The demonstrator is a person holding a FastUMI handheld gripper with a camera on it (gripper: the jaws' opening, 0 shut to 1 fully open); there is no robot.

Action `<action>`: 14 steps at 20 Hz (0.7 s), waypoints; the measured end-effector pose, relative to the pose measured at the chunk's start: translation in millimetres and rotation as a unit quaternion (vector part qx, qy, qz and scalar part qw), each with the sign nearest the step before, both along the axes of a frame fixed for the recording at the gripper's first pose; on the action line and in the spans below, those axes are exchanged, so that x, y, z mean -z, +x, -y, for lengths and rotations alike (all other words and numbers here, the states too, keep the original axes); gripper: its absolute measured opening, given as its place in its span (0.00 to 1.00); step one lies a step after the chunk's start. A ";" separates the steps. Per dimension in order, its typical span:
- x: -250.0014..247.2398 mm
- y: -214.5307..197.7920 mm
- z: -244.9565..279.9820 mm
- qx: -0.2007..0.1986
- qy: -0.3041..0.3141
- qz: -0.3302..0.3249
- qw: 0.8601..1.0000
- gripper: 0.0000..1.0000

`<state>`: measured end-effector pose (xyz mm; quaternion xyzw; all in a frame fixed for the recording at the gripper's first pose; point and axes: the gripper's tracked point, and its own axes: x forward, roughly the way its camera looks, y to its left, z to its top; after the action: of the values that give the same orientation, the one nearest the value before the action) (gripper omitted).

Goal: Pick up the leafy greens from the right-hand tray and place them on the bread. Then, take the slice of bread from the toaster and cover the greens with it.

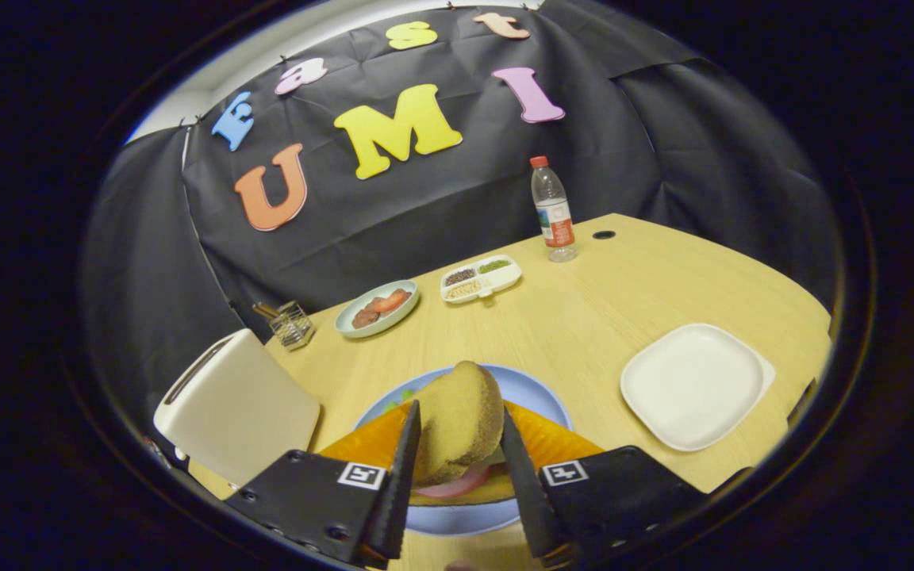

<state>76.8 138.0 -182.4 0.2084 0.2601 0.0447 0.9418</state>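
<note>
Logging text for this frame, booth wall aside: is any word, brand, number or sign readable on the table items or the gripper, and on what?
Label on the water bottle: print too small and blurred to read.
Two square markers on the gripper: coded patterns, no letters or digits.
Bread slice, pressed between both fingers over the blue plate: no text.
Nothing else carries readable text.

Tool point(457, 444), square tag markers, screws on angular mounts
</note>
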 end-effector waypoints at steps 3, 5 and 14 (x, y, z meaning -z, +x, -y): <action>-4.9 -0.2 10.6 0.003 -0.017 0.010 1.000 0.77; -15.0 -2.0 16.5 0.004 -0.031 0.028 0.999 0.85; -144.5 -40.7 50.9 0.035 -0.126 0.180 0.975 0.95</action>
<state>36.1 87.1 -37.8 0.0857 0.0828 0.0157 0.9928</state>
